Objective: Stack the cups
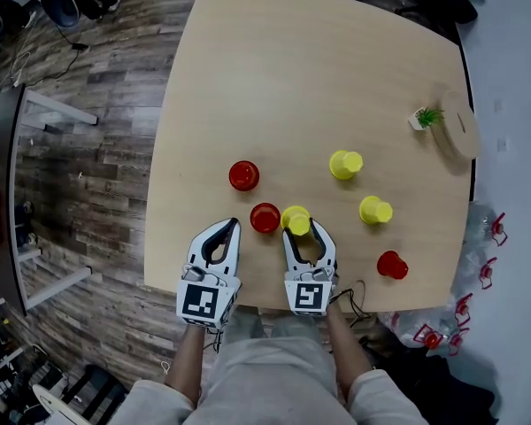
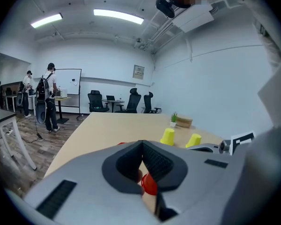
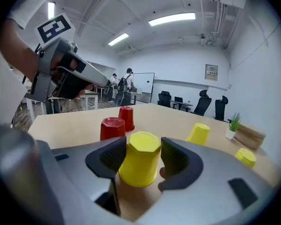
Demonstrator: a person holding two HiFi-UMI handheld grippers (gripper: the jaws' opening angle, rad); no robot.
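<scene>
Several upside-down cups stand on the wooden table (image 1: 274, 78). My right gripper (image 1: 301, 228) (image 3: 144, 146) is shut on a yellow cup (image 1: 295, 220) (image 3: 141, 159), its pads pressing both sides while the cup rests on the table. Just left of it stands a red cup (image 1: 265, 218) (image 3: 112, 128), with a second red cup (image 1: 243, 175) (image 3: 126, 118) farther off. My left gripper (image 1: 234, 224) (image 2: 141, 144) is shut and empty, left of the nearer red cup (image 2: 150, 184). Two more yellow cups (image 1: 345, 164) (image 1: 375, 210) and a third red cup (image 1: 391, 265) stand to the right.
A small potted plant (image 1: 425, 117) (image 3: 232, 125) and a wooden block (image 1: 460, 124) sit at the table's far right edge. The near table edge runs just under both grippers. Office chairs, a whiteboard and people stand far behind the table.
</scene>
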